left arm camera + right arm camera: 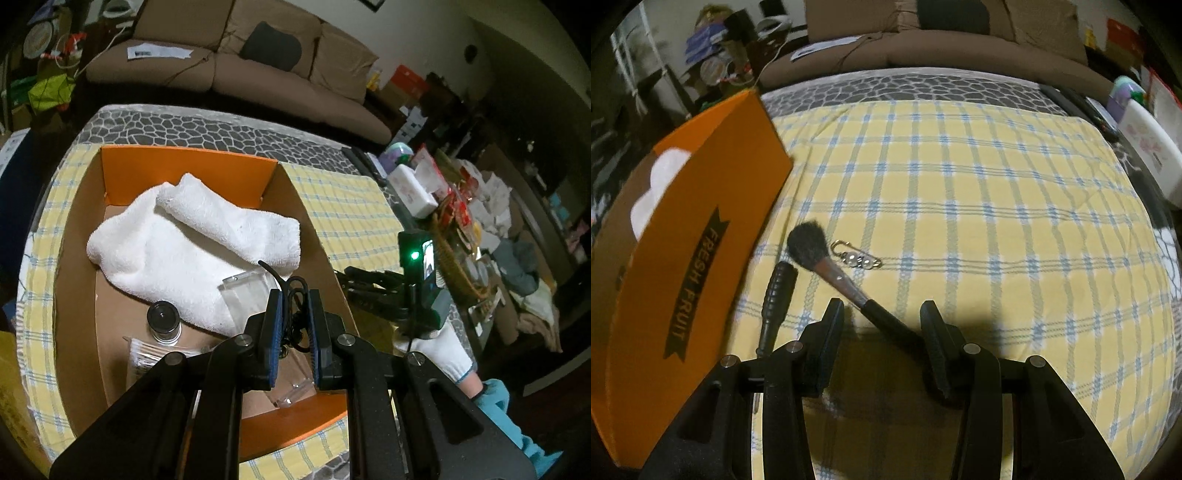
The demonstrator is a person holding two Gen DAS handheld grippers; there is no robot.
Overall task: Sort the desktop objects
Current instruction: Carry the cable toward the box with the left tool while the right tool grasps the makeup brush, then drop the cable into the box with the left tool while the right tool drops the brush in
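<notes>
Orange on its outer and end walls, plain brown card inside: the box (192, 173), seen from the left wrist, standing on the yellow checked cloth (347, 206). Within the box, a folded white towel (192, 240) towards the far end; nearer, against the towel's edge, a small jar with a black cap (163, 321), a clear packet of cotton swabs (147, 354) and a clear plastic case (251, 291). Above the near part of the box, the left gripper (294, 321), clamped tight on a tangle of thin black cable (293, 295) pinched between its blue pads. Right of the box, over the cloth, the right gripper (354, 282) with its small lit camera, held by a white-gloved hand (443, 350).

From the right wrist: the same box (687, 236) at the left, its orange side printed FRESH FRUIT, white towel (661, 184) showing over the rim. Just beside the box on the cloth (960, 184), a black-handled screwdriver (775, 299); next out, a makeup brush (827, 266) with dark bristles, silvery collar and black handle; beyond the bristles, a small metal keyring (855, 256). Right gripper (882, 325) jaws parted, gripping nothing, the brush handle lying between them on the cloth.
</notes>
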